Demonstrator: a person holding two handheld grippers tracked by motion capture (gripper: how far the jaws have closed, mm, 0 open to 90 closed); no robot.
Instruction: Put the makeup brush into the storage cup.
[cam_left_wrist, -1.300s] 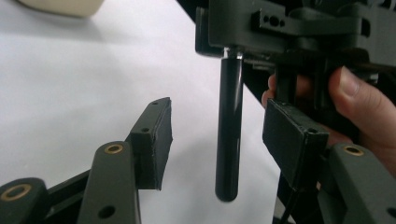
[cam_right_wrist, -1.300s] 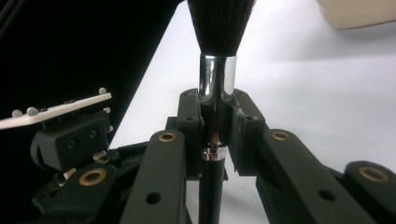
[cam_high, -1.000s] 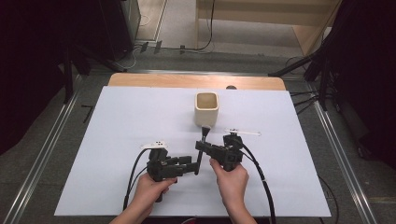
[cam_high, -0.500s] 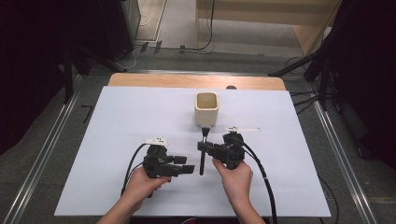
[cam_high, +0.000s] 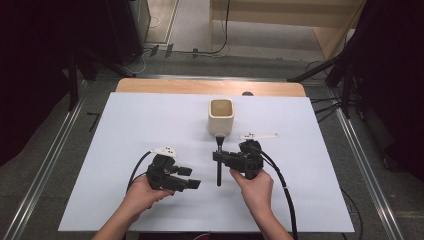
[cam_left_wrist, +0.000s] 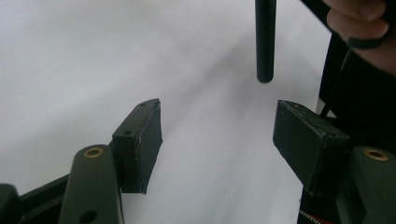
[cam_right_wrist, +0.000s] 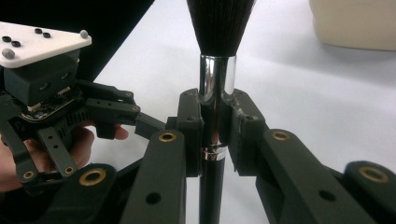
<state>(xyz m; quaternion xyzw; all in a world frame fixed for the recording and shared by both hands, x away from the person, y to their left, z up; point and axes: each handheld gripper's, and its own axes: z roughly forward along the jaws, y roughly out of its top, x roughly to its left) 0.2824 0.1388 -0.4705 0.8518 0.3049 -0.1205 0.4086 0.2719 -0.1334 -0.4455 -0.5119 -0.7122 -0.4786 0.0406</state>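
Note:
A make-up brush (cam_high: 218, 172) with a black handle, chrome collar (cam_right_wrist: 217, 74) and dark bristles lies level above the white table, bristles toward a cream cup (cam_high: 221, 116). My right gripper (cam_high: 218, 158) is shut on it just below the collar, as the right gripper view (cam_right_wrist: 215, 126) shows. My left gripper (cam_high: 192, 184) sits a little to the left of the handle's end. Its jaws have just been opening and stand open (cam_left_wrist: 217, 123) with nothing between them. The handle's tip (cam_left_wrist: 265, 42) hangs beyond the pads.
The white tabletop (cam_high: 125, 130) has bare room on the left, on the right and at the front. A wooden strip (cam_high: 200, 86) runs along its far edge. Metal rails (cam_high: 55, 145) flank the table. Cables (cam_high: 287, 195) trail from both grippers toward the person.
My left gripper has let go of the brush handle, opened its jaws and drawn back to the left. The brush has swung from tilted to straight toward the cup in my right gripper.

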